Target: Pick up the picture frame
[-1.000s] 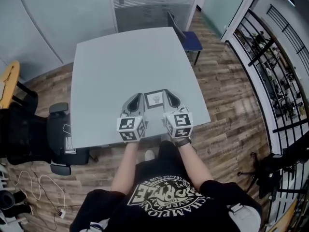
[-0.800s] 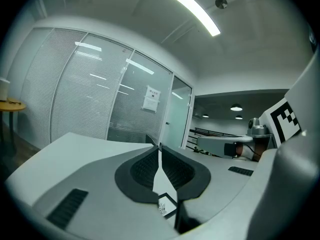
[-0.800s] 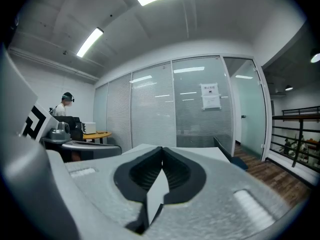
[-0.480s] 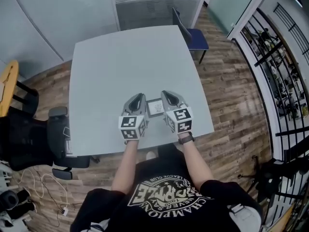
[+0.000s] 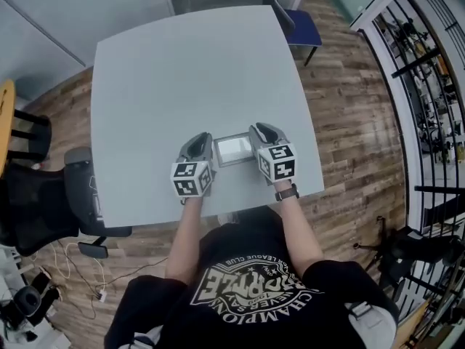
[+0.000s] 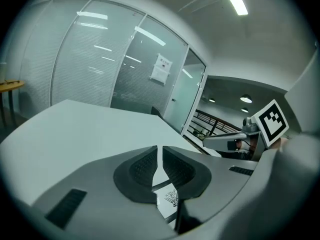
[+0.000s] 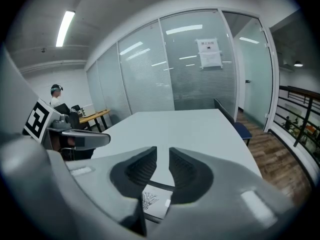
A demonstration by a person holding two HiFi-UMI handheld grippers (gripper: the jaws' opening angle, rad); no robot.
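The picture frame [image 5: 234,150], small with a dark rim and a white print, lies flat on the grey table [image 5: 182,71] near its front edge. My left gripper [image 5: 200,141] sits just left of it and my right gripper [image 5: 262,131] just right of it. In the left gripper view the jaws [image 6: 160,150] show only a hairline slit, just starting to open, with the frame [image 6: 170,202] below and beyond them. In the right gripper view the jaws [image 7: 163,153] are opening with nothing between them; the frame [image 7: 154,200] lies under them.
A blue chair [image 5: 301,27] stands at the table's far right corner and a black office chair [image 5: 43,202] at the left. A metal railing [image 5: 429,64] runs along the right. The person stands at the table's front edge [image 5: 218,208].
Both grippers have come down toward the table beside the frame. The head view has tilted so the table fills more of it.
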